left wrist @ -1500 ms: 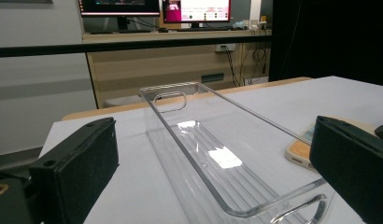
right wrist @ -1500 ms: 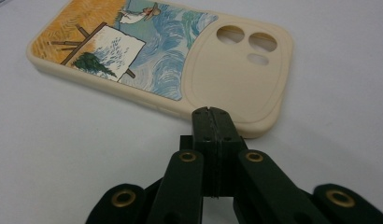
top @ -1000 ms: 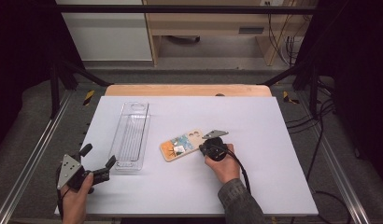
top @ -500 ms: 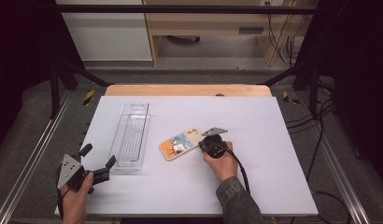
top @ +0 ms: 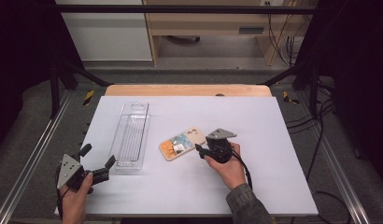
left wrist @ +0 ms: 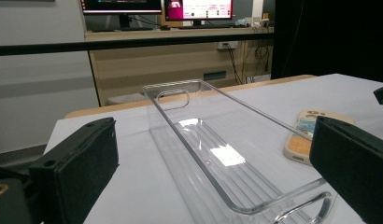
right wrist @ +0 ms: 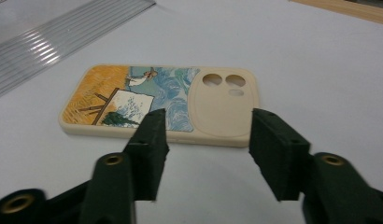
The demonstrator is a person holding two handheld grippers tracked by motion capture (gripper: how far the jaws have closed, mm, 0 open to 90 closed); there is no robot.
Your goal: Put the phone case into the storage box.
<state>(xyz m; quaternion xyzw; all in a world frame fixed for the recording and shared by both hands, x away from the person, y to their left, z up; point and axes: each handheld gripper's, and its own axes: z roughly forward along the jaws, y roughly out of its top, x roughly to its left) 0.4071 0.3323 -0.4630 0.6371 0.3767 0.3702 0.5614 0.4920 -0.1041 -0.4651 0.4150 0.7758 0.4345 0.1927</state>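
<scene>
While its jaws have just been opening, the right gripper stands half spread and empty, just short of the phone case lying flat on the white table. Its pads hide part of the case's near edge. The left gripper, wide open and empty, faces the clear tray, whose near end is cut off.

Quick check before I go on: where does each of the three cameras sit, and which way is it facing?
High view: above the person's side, facing forward and down on the table; both hands, left gripper, right gripper.
Left gripper view: rides that gripper, low, facing along the clear tray; its spread jaws.
Right gripper view: faces the phone case; its jaws, just opened, nothing between.
Shared: all show the phone case.
</scene>
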